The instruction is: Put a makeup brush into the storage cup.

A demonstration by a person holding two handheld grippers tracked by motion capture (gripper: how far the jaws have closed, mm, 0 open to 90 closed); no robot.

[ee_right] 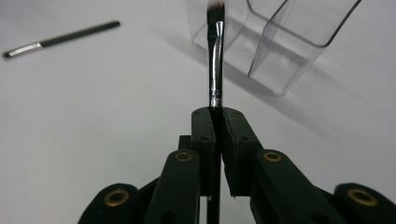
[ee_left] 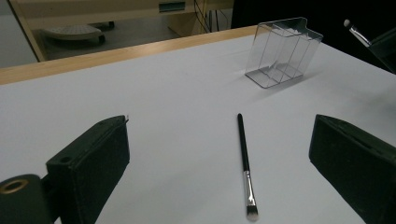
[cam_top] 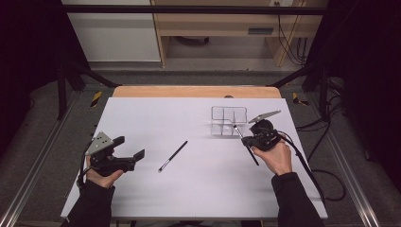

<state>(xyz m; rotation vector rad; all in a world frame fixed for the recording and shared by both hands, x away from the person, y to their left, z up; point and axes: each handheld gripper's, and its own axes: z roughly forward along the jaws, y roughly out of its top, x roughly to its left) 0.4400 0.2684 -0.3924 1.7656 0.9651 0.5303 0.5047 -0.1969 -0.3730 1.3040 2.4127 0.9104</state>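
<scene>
I have the right tongs [ee_right: 215, 114] clamped tight on a slim black brush [ee_right: 215, 56], bristles forward and just short of the clear organizer [cam_top: 229, 121], which I judge lines it up for dropping into one of the glossy, thin-walled compartments. My left tongs [ee_left: 219, 154] gape wide and empty, well left of the organizer, framing a second brush [ee_left: 243, 158] lying flat on the matte white counter [cam_top: 189, 189], metal ferrule toward me.
</scene>
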